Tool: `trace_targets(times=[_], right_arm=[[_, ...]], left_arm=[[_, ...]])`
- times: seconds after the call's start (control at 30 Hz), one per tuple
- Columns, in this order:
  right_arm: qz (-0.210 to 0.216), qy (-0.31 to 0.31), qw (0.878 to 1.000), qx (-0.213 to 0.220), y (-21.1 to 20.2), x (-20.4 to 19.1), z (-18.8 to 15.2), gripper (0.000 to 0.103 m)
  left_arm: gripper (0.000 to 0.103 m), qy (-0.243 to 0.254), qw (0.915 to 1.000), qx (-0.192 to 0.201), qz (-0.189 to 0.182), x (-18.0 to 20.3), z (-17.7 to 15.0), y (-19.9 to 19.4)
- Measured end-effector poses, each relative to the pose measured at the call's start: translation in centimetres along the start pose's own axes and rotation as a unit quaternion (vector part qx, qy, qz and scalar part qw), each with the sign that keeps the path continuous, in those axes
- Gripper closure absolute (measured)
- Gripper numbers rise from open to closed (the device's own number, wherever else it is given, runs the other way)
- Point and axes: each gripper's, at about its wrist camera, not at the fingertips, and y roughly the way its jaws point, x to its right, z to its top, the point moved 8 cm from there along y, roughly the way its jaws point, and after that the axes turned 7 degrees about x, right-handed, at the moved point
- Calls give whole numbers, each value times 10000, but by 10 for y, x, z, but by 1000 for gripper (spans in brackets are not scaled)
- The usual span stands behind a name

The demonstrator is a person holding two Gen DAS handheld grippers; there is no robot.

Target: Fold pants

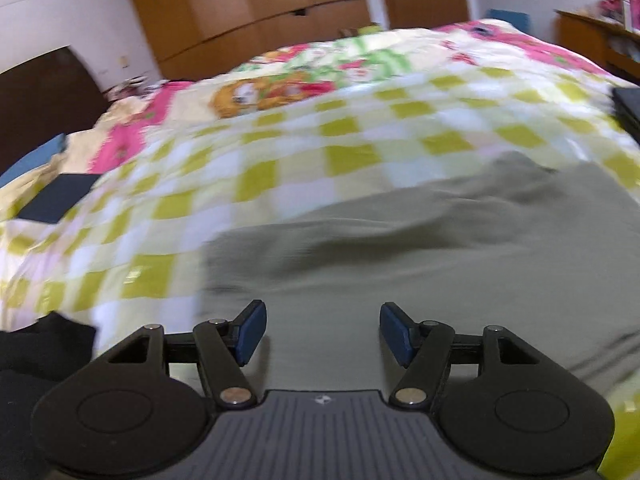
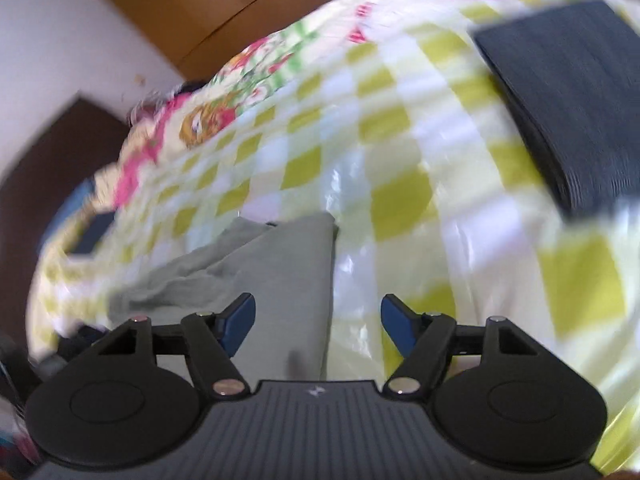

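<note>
On the bed (image 1: 360, 128), grey-green pants (image 1: 400, 248) lie spread over a yellow-checked sheet, near the front edge, where both grippers can reach them. Left wrist view: the left gripper (image 1: 322, 330) hangs over the broad near part of the pants, jaws wide apart and holding nothing; cloth fills the gap between the blue pads (image 1: 252, 330). Its place over the body of the garment, not at an edge, suggests a stage between grasps. Right wrist view: the right gripper (image 2: 318, 324) is likewise spread and empty. It straddles the pants' (image 2: 280, 272) straight right edge, left pad over cloth, right pad over bare sheet (image 2: 400, 200), a stance fit for pinching that edge. Whether either gripper touches the fabric cannot be told; both views are smeared by blur. The far corner of the pants is square and looks doubled, with a wrinkled fold running left, so the garment seems partly folded already. A dark folded item (image 2: 560, 100) rests far right on the sheet, well apart from the pants, probably set aside. Another dark flat item (image 1: 60, 196) lies far left. Wardrobe (image 1: 248, 4) and door stand beyond the bed.
</note>
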Motion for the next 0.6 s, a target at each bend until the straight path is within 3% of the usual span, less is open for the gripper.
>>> trace_targets(times=[0.1, 0.2, 0.3, 0.37, 0.43, 0.5, 0.6], right_arm=[[481, 309, 9981, -246, 18, -5, -16, 31], [618, 400, 9959, -535, 37, -6, -32, 33], [1065, 783, 9899, -510, 35, -9, -34, 34], [1296, 1184, 9835, -443, 42, -9, -33, 48], [1226, 1517, 9793, -535, 56, -6, -38, 86], [1190, 1584, 9787, -548, 64, -8, -39, 92], [1396, 1494, 9789, -45, 41, -7, -19, 97]], left_arm=[[27, 311, 9994, 95, -122, 23, 5, -2], [27, 628, 9980, 98, -52, 35, 9, -1], [26, 731, 9973, -1, -68, 37, 8, 1], [26, 773, 9969, -100, -51, 38, 5, 5], [25, 830, 9964, -184, -1, 40, 2, 8], [25, 927, 9954, -223, 89, 44, 1, 10], [25, 1031, 9943, -242, 125, 48, 0, 4]])
